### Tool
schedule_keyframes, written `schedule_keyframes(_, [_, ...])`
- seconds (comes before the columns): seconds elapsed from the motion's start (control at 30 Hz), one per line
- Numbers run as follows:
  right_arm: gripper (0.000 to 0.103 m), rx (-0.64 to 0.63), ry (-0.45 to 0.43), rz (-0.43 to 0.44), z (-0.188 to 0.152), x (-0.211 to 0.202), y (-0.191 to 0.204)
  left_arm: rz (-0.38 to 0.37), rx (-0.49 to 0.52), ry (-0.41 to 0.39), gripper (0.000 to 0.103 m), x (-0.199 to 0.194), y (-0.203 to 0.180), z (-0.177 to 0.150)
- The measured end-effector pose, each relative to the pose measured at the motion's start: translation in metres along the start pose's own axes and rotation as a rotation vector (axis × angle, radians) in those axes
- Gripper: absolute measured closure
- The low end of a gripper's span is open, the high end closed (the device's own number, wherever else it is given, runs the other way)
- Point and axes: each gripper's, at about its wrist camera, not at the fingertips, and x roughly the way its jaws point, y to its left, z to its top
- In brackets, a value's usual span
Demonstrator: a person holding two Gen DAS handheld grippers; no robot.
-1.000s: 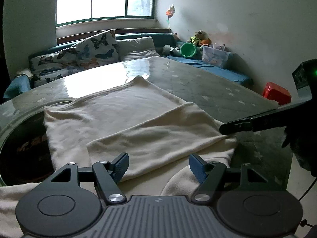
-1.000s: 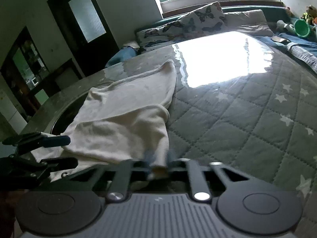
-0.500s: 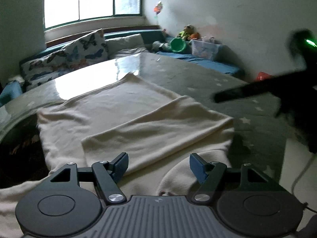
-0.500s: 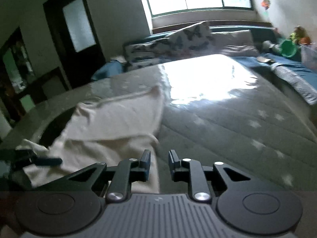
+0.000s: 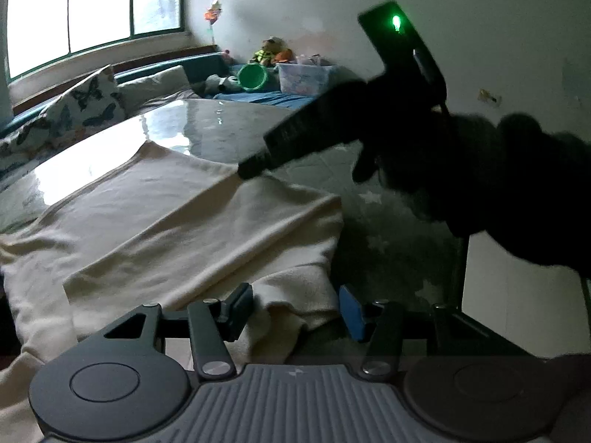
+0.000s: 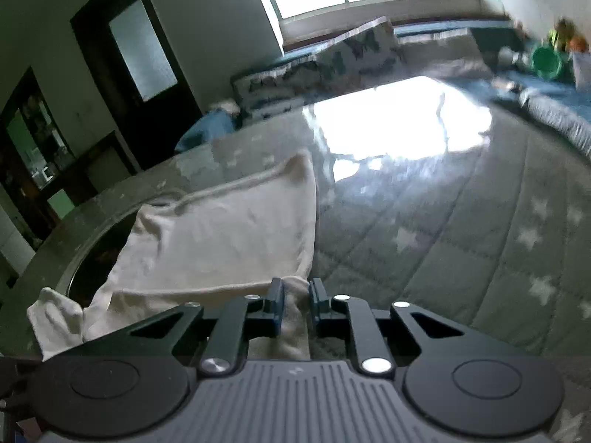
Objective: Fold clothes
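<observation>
1. Between the fingers of the right gripper (image 6: 295,304), a fold of the cream garment (image 6: 221,236) stands up; the jaws are closing, nearly together, pinching that cloth at its near edge.
2. Seen from the left wrist, the right gripper (image 5: 255,166) reaches in as a dark, blurred shape from the right side, its tip at the far right edge of the cloth, with a green light (image 5: 396,22) glowing on its body.
3. The left gripper (image 5: 291,310) has its jaws about half spread and closing; a rumpled corner of the cream garment (image 5: 177,229) lies between its fingers, and the pads do not seem to press it.
4. The garment lies spread on a grey quilted cover with white stars (image 6: 461,243), one layer folded over another, its near edge bunched and hanging toward the grippers.
5. Beyond the cloth the cover shines with light from a window (image 5: 96,18).
6. Farther back sit a butterfly-print cushion (image 5: 85,107), a green bucket (image 5: 252,76), a clear plastic box (image 5: 304,78) and soft toys (image 5: 273,51) against the wall.
7. A dark door with a frosted pane (image 6: 140,51) stands at the left in the right wrist view.
</observation>
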Motion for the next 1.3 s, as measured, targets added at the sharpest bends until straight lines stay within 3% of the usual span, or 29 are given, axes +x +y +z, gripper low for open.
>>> schedule_keyframes(0.07, [0.09, 0.007, -0.023, -0.019, 0.001, -0.002, -0.001, -0.007, 0.006, 0.005, 0.049, 0.001, 0.001, 0.0])
schedule_keyframes(0.13, [0.099, 0.03, -0.028, -0.06, 0.0, 0.001, -0.007, -0.013, 0.005, 0.011, 0.049, 0.001, 0.003, -0.001])
schedule_keyframes(0.3, [0.1, 0.008, -0.02, -0.118, -0.006, 0.005, -0.017, -0.012, 0.002, 0.013, 0.047, 0.002, 0.005, -0.003])
schedule_keyframes(0.43, [0.091, -0.008, -0.045, -0.03, -0.006, -0.008, -0.003, -0.006, 0.006, 0.011, 0.047, 0.003, 0.003, -0.003])
schedule_keyframes(0.6, [0.09, 0.027, -0.005, 0.024, -0.013, -0.001, -0.002, -0.004, 0.006, 0.013, 0.047, 0.004, 0.002, -0.002])
schedule_keyframes(0.63, [0.095, 0.034, 0.003, 0.029, -0.015, 0.002, -0.004, -0.003, 0.006, 0.013, 0.047, 0.004, 0.001, -0.002])
schedule_keyframes(0.8, [0.102, 0.038, -0.063, -0.006, -0.017, -0.007, -0.005, -0.005, 0.006, 0.013, 0.047, 0.004, 0.003, -0.003])
schedule_keyframes(0.93, [0.103, 0.015, -0.058, -0.063, -0.017, -0.008, -0.012, -0.007, 0.003, 0.012, 0.046, 0.003, 0.004, -0.003])
schedule_keyframes(1.03, [0.103, 0.029, -0.058, -0.038, -0.018, -0.01, -0.017, -0.005, 0.003, 0.01, 0.046, 0.003, 0.003, -0.003])
schedule_keyframes(1.17, [0.096, -0.059, -0.089, 0.007, -0.019, -0.022, 0.007, -0.005, 0.005, 0.011, 0.046, 0.005, 0.002, -0.003])
schedule_keyframes(1.3, [0.095, -0.179, -0.05, -0.062, -0.032, -0.014, 0.026, -0.003, 0.006, 0.011, 0.046, 0.005, 0.002, -0.002])
